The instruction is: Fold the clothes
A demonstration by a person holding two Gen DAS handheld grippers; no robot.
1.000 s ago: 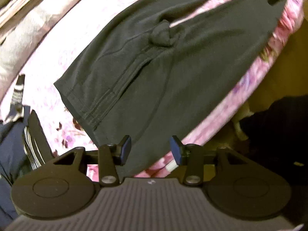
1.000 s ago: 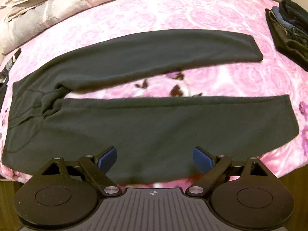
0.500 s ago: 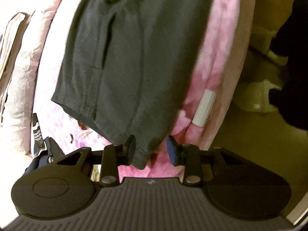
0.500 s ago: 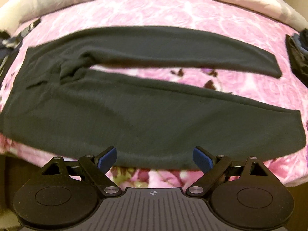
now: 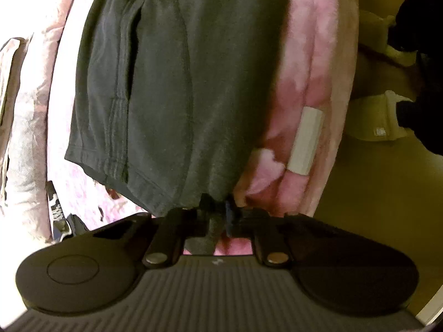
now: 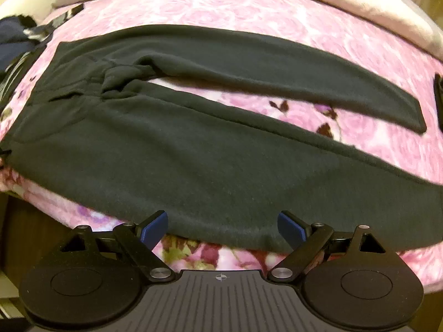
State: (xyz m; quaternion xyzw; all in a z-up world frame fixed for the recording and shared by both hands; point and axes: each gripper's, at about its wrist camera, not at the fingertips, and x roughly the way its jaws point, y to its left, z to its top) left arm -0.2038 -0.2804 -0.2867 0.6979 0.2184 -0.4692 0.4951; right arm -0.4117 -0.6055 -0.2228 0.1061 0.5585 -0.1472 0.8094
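Two legs of the dark trousers lie spread apart on the pink flowered bed, stretching ahead of the right gripper, whose jaws stand wide just short of the near leg's edge. The left gripper is pinched tight on the waistband corner directly at its tips. Judging by this, the lengthwise fold is in hand: next, the right must clamp that near edge so both can carry it over the far leg.

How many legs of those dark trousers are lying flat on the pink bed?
2: the far leg stretches across the pink blanket, and the near leg lies along the bed's front edge. None seems hidden.
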